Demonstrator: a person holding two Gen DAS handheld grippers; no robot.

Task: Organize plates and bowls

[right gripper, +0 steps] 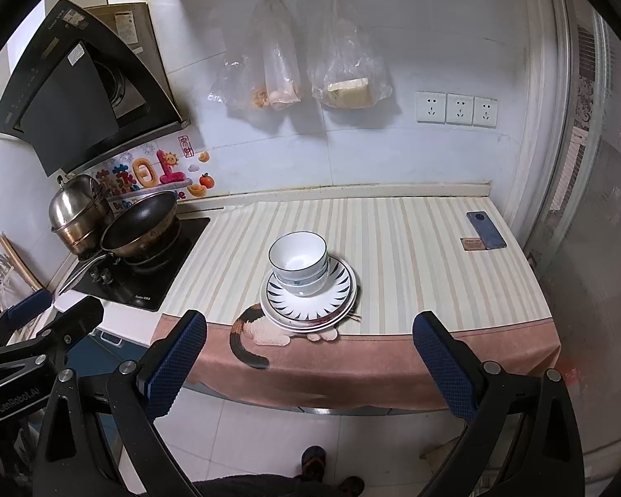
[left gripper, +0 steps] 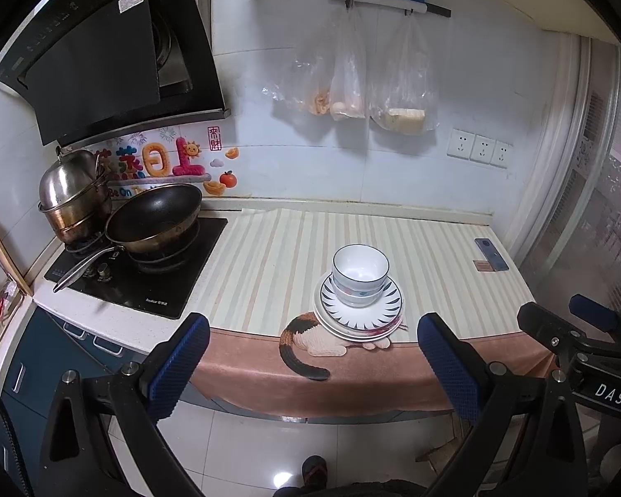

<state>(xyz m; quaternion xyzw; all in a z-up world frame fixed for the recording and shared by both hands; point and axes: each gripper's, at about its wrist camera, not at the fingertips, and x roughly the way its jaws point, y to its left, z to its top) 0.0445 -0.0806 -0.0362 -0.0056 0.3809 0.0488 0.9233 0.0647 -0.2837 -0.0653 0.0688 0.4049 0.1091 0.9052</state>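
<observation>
While both tools hang back:
Left tool (left gripper: 310, 356): wide open, empty
Right tool (right gripper: 308, 352): wide open, empty
Progress: bowls (left gripper: 359, 275) nested atop plates (left gripper: 358, 314) on desk (left gripper: 434, 256), apparently done

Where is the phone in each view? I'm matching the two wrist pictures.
Left wrist: the phone lies far right on the striped mat, right of the bowls.
Right wrist: the phone lies right of centre, near the mat's back right corner.
Shared landmark: the three wall sockets sit above it in both views.
</observation>
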